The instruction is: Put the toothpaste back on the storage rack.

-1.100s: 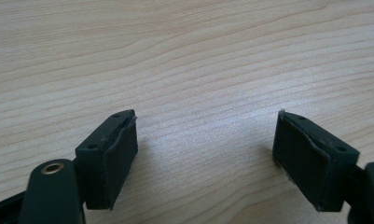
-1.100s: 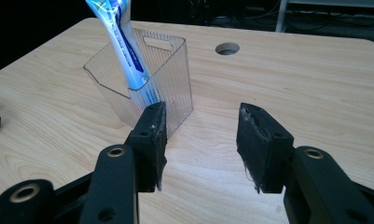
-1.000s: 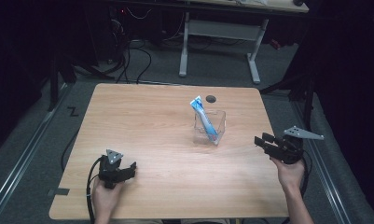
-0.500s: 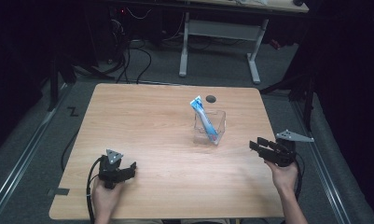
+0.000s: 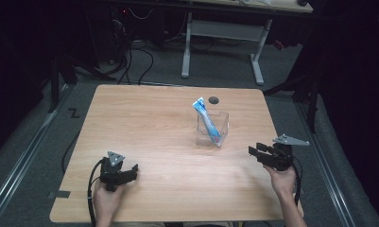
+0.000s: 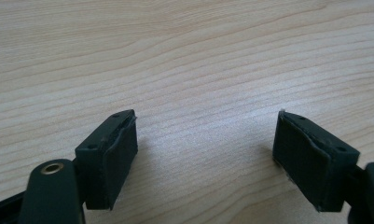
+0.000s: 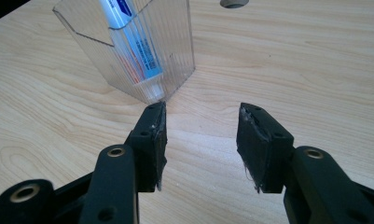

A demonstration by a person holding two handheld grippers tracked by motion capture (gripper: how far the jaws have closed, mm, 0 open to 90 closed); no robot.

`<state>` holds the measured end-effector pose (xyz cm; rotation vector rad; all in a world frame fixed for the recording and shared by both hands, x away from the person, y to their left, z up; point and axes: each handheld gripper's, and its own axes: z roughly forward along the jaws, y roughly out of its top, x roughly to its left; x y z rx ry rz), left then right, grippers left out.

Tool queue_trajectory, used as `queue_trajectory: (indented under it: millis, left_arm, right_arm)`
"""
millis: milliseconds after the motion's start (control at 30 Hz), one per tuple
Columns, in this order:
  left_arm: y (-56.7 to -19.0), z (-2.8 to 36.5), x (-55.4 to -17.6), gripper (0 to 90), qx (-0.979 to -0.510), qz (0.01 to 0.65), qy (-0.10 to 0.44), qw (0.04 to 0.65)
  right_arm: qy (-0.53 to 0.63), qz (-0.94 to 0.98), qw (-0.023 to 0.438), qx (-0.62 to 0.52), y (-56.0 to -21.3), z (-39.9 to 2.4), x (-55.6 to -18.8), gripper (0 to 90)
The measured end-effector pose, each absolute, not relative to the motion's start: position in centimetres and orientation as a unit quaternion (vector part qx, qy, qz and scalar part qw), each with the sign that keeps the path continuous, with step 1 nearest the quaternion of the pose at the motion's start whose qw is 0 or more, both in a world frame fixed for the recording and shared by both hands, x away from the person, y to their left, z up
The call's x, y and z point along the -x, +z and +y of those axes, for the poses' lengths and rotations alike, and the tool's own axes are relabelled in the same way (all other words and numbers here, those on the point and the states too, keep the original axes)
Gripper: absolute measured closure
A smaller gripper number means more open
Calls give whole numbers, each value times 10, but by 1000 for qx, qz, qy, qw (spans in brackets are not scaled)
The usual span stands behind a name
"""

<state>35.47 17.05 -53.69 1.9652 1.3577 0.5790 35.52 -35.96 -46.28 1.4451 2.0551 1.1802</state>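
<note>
The wooden surface [image 5: 159, 127] carries a clear plastic holder [image 5: 212, 128] toward two o'clock from its middle, with a toothpaste tube [image 5: 207, 119] leaning inside. The right gripper [image 5: 257, 152] sits near it at four o'clock, fingers [image 7: 153, 140] apart. The left gripper [image 5: 130, 171] rests at seven o'clock, fingers [image 6: 111, 156] wide apart, empty.

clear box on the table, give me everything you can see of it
The clear box looks like thin see-through plastic, square-sided and open at the top. It stands upright on the wooden table, right of centre, near a dark round hole. A blue and white tube leans inside, flat end poking above the rim, cap end down. Neither gripper touches it.
</note>
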Motion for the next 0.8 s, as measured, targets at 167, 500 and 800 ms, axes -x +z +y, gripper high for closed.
queue_trajectory:
  millis: [167,500,800]
  left_arm:
    - [-537,171,-355,223,-753,520,222,335]
    - [-537,171,-355,223,-753,520,222,335]
    - [-537,171,-355,222,-753,520,222,335]
  right_arm:
    - [412,729,178,-517,-470,-357,-358,528]
    - [402,739,170,-513,-480,-345,-365,528]
    - [393,747,161,-512,-497,-333,-369,520]
